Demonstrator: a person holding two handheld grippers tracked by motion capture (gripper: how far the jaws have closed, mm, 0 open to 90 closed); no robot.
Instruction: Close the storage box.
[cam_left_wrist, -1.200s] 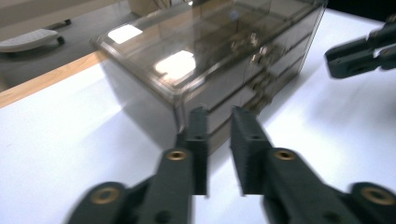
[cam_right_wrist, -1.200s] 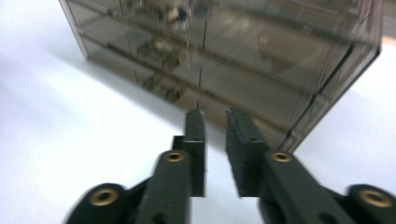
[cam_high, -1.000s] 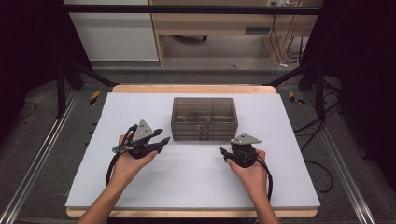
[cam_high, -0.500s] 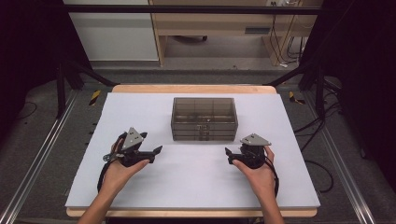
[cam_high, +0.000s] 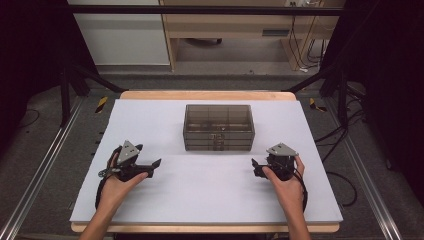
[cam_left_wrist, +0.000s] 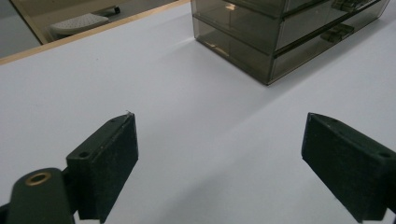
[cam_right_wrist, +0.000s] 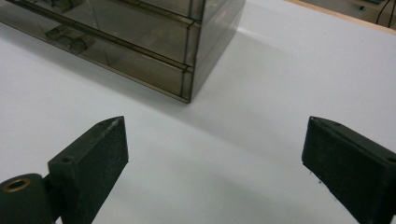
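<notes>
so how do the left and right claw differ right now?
The left claw sits farther from the drawer box than the right claw and points toward the table's middle; the right claw angles toward the box. Both are open, hold nothing, and their jaws have just been opening.

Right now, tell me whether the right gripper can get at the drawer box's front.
Probably yes. The right gripper is open and holds nothing, and bare white table lies between it and the smoky drawer box.
</notes>
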